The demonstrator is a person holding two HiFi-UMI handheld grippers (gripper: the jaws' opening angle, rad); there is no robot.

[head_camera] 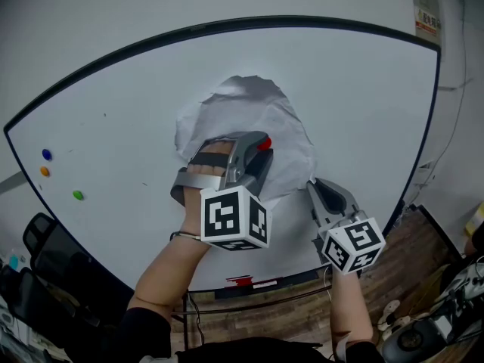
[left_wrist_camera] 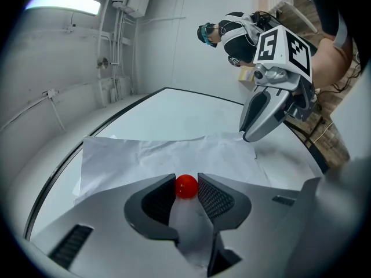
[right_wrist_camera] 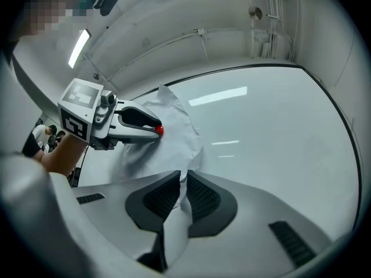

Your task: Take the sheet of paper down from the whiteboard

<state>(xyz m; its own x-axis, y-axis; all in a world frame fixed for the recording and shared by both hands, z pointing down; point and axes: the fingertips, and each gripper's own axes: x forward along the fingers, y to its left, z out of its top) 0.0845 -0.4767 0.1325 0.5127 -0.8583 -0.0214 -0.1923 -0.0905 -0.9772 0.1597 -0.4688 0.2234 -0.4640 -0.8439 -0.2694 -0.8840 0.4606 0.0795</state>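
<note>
On the whiteboard, we are working at freeing the sheet of paper. Our left gripper is clenching the red magnet that is pinning the sheet, while our right gripper is pinching the sheet's lower right edge between nearly closed jaws. The sheet is lying crumpled against the board, reaching from the right jaws up past the left ones. Next, we are judging, the magnet is needing a straight pull off the board, with the right pinch staying firm so the paper is not dropping.
</note>
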